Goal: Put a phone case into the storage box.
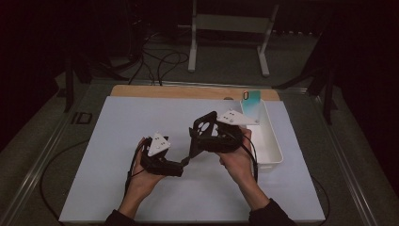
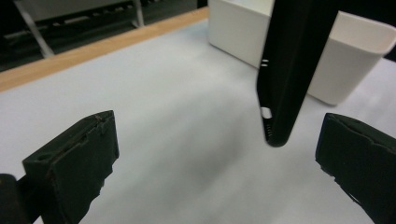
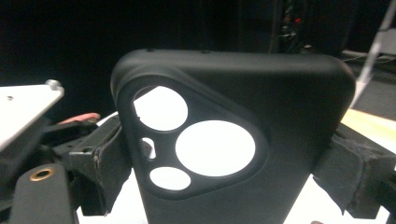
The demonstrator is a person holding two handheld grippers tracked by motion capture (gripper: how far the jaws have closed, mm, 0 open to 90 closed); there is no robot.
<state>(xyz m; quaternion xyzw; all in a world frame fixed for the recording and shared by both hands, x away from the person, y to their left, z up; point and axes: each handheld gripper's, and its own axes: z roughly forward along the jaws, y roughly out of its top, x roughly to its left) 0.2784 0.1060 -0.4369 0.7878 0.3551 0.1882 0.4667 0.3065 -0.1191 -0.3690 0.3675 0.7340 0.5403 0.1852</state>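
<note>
Dim room all around, and a pale mat on the table takes the light. Mid-mat, the black phone case stands on edge above the surface, its camera cut-outs facing the right gripper's view. Right gripper is clamped on it, one jaw on each long side. Left gripper sits just left and nearer, jaws spread wide apart; the case's lower end hangs between them, touching neither. Off to the right, a white bin lies along the mat's edge, with a teal phone case propped upright at its far end.
</note>
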